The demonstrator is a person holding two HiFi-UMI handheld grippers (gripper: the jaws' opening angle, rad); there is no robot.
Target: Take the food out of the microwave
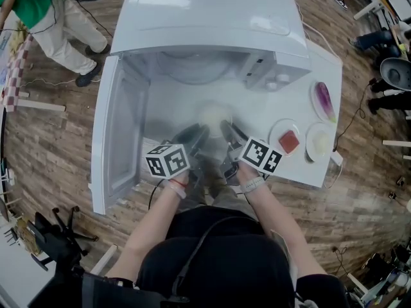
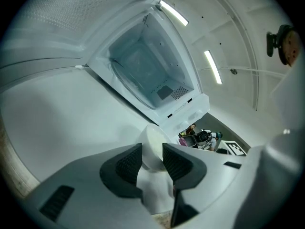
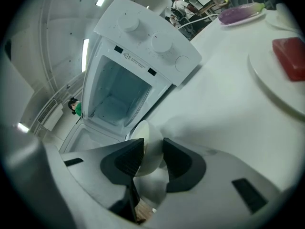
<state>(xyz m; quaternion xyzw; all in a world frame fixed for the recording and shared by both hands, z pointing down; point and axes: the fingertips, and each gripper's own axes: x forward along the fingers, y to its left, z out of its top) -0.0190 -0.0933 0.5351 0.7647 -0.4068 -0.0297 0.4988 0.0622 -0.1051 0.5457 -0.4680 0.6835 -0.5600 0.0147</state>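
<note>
A white bowl [image 1: 214, 115] with pale contents sits between my two grippers, over the white table [image 1: 302, 165] just in front of the open microwave [image 1: 205, 18]. My left gripper [image 1: 194, 135] is shut on the bowl's left rim, and the bowl's wall [image 2: 153, 143] stands between its dark pads. My right gripper [image 1: 231, 132] is shut on the right rim, where the bowl [image 3: 147, 144] fills the gap between its pads. I cannot tell whether the bowl rests on the table. The left gripper [image 2: 152, 160] and the right gripper [image 3: 152, 157] both point toward the microwave cavity [image 1: 192, 66].
The microwave door [image 1: 119, 133] hangs open at the left. On the table to the right stand a plate with a red block [image 1: 288, 141], a plate with a purple vegetable [image 1: 323, 100] and a white plate [image 1: 319, 142]. A person stands at the upper left [image 1: 45, 11].
</note>
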